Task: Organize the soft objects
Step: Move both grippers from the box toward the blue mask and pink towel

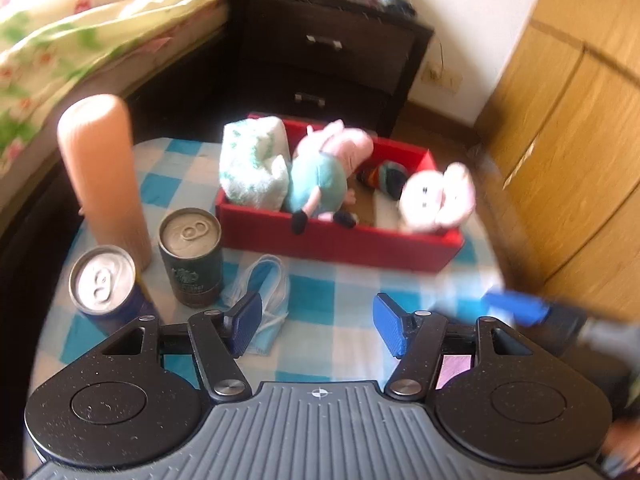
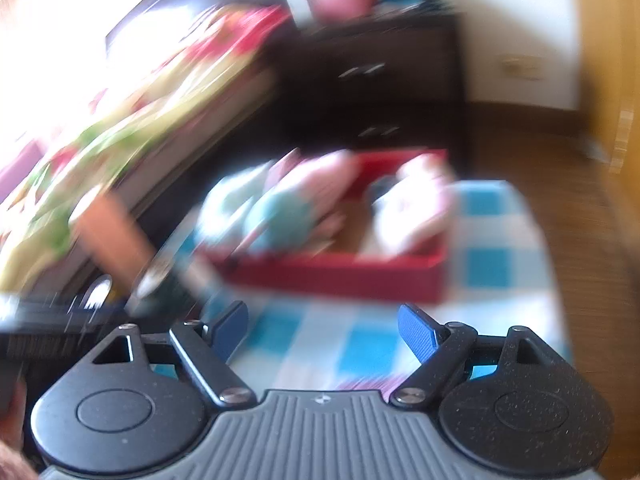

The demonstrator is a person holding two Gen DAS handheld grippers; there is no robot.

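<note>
Two grippers over the checked tabletop (image 1: 320, 292), and both have their jaws parted with nothing between the pads. The left gripper (image 1: 318, 326) stands well open; its left pad hangs over the edge of a blue face mask (image 1: 264, 280) lying flat on the cloth, though whether it touches I cannot tell. The right gripper (image 2: 324, 332) is just as wide, with only bare checked cloth showing in the gap, in a badly blurred view. Behind them sits the red box (image 1: 340, 244), already loaded: a white-and-green bundle of cloth (image 1: 252, 160) at its left end, a pink plush in a teal outfit (image 1: 324, 168) draped over the near wall, a dark striped soft item (image 1: 384, 176) behind, and a white-and-pink plush (image 1: 436, 200) at the right end. Two cans (image 1: 190, 256) and a tall peach cylinder (image 1: 104, 172) stand left of the mask.
</note>
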